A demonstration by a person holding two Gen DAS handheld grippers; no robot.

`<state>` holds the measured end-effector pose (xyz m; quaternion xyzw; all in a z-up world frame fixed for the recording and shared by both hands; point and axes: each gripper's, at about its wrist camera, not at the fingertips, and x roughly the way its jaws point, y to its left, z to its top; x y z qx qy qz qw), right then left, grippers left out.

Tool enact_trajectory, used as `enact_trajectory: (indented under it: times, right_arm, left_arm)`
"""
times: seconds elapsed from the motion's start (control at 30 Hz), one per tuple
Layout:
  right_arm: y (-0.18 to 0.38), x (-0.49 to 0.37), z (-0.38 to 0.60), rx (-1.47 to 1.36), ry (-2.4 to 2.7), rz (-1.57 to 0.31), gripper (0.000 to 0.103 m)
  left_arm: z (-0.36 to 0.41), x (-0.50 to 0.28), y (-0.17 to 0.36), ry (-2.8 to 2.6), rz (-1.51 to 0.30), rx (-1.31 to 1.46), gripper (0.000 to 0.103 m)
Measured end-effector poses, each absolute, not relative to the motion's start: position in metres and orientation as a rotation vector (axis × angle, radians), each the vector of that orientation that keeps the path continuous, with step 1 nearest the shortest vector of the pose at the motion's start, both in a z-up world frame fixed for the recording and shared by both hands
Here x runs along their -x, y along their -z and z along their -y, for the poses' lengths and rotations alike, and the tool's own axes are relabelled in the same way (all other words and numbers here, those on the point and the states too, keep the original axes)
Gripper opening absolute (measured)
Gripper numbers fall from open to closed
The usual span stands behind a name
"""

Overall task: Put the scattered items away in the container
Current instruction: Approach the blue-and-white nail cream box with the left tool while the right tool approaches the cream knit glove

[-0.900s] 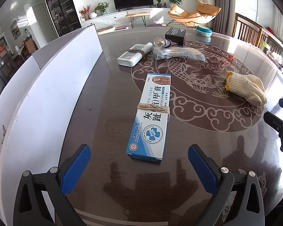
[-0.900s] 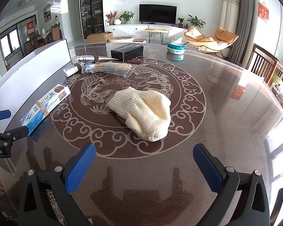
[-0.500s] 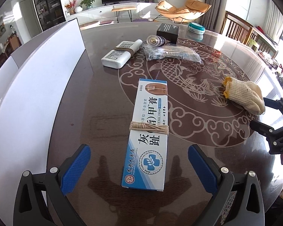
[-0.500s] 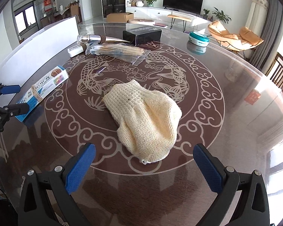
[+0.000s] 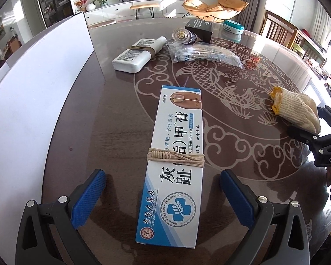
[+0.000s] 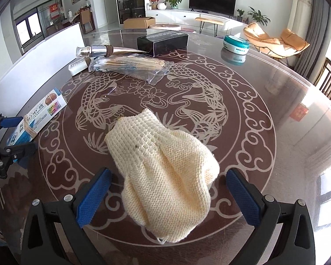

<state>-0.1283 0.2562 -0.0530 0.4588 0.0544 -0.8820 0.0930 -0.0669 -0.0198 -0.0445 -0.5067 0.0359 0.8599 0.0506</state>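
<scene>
- The white container [image 5: 39, 84] stands along the left edge of the worktop [image 5: 125, 114]; only the outside of its tall wall shows in either view, so what lies inside it cannot be told.
- The left tongs [image 5: 163, 190] are spread wide and released, their blue pads on either side of the near end of the ointment box [image 5: 176, 152] — neither pad touches it.
- That box lies flat on the worktop, just beside the container wall, with string wound round its middle.
- Farther back, a white tube [image 5: 136, 54] bound with a band lies near the container's far corner.
- Right of the tube sits a clear bag of cotton swabs [image 5: 205, 52], with a glass bottle [image 5: 183, 35] touching its back edge and a black box [image 5: 199, 29] behind that.
- A teal and white round case [image 5: 232, 27] rests alone near the far rim, well apart from the rest.
- The knitted glove [image 6: 165, 165] lies on the fish pattern at the right, well apart from the container.
- The right tongs [image 6: 170, 193] are also released and wide — the glove's near end lies between the pads, and neither pad presses on it.
</scene>
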Motion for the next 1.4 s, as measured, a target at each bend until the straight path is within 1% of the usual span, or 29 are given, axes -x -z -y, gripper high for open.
enact_trajectory:
  times: [1.4]
  right_arm:
    - [0.0519,0.1298,-0.2552,-1.361,2.62,-0.159,0.103]
  left_arm:
    - [0.0224,0.0618,0.0452,-2.628,-0.137,1.405,0.103]
